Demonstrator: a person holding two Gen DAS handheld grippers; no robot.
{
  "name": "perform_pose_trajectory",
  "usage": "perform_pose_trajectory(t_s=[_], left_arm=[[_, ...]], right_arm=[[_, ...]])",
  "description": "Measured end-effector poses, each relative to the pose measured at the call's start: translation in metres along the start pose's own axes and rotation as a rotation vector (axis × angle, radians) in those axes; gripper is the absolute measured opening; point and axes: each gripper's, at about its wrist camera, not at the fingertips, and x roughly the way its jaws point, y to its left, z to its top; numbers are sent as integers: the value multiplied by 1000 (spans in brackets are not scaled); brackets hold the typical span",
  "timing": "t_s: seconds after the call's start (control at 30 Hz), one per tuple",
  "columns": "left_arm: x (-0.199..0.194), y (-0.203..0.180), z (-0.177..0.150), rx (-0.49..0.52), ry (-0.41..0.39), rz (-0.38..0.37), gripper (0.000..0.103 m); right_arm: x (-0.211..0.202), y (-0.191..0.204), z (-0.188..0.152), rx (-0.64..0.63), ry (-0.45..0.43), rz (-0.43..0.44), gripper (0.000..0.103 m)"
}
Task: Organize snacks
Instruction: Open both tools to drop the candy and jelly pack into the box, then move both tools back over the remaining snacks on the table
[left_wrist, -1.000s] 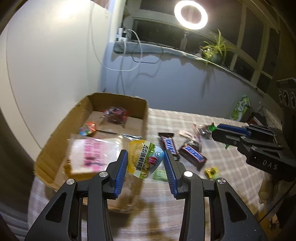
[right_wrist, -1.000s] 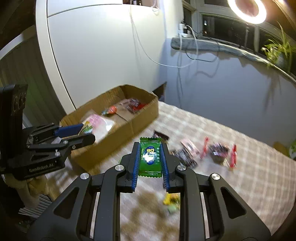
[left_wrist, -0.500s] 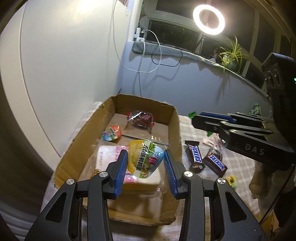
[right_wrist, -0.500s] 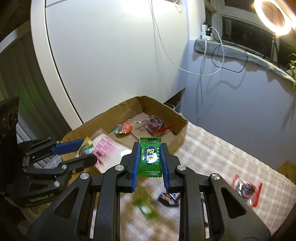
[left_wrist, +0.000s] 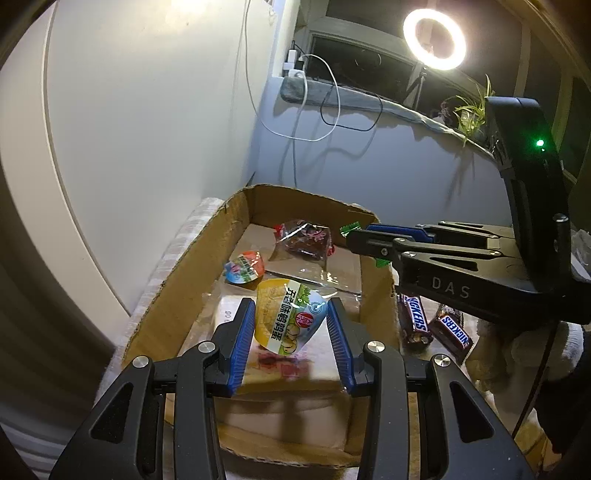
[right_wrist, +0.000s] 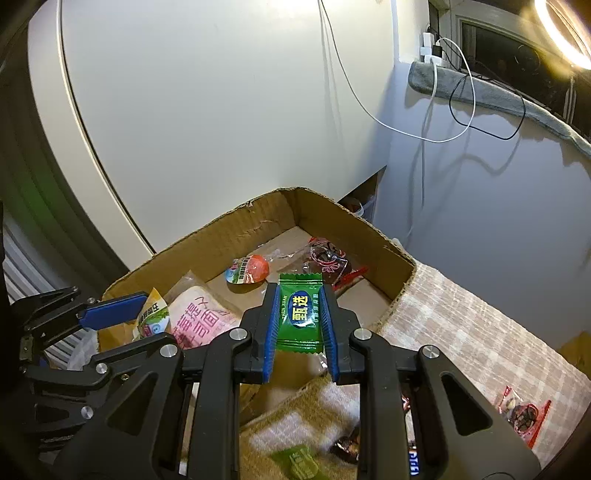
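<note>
- The left claw, at the lower centre of its own view, was clamped on a yellow-and-blue snack pouch over the cardboard box.
- The right claw, lower centre of its view, gripped a green candy packet above the box's near-right wall.
- In the box lay a pink bread pack, a small jelly cup and a dark wrapped sweet.
- Two Snickers bars lay on the checked worktop, right of the box.
</note>
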Motion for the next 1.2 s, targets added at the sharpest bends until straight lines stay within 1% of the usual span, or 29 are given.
perform_pose_trajectory(t_s=[0.2, 0.33, 0.4, 0.43, 0.47, 0.5, 0.53, 0.63, 0.67, 0.73, 1.2], left_arm=[[2, 3, 0, -3, 9, 3, 39], [2, 3, 0, -5, 6, 11, 42], [2, 3, 0, -3, 3, 14, 42], [2, 3, 0, -3, 3, 15, 46], [1, 3, 0, -3, 3, 17, 51], [1, 3, 1, -2, -2, 20, 58], [0, 3, 1, 0, -6, 21, 59], [0, 2, 1, 6, -6, 21, 62], [0, 2, 1, 6, -8, 21, 62], [-1, 1, 1, 7, -11, 21, 63], [-12, -11, 0, 19, -27, 9, 63]], right_arm=[[8, 2, 3, -6, 8, 3, 22], [9, 4, 5, -14, 2, -1, 26], [8, 4, 5, -15, -4, -8, 41], [7, 5, 6, -15, -10, -13, 58], [5, 5, 6, -15, -19, -18, 70], [3, 5, 6, -15, -29, -23, 75], [2, 5, 6, -16, -34, -26, 77], [-1, 6, 7, -24, -42, -47, 79], [-1, 6, 8, -27, -43, -54, 85], [-4, 7, 8, -32, -55, -62, 91], [-32, 0, -1, -22, -72, -69, 91]])
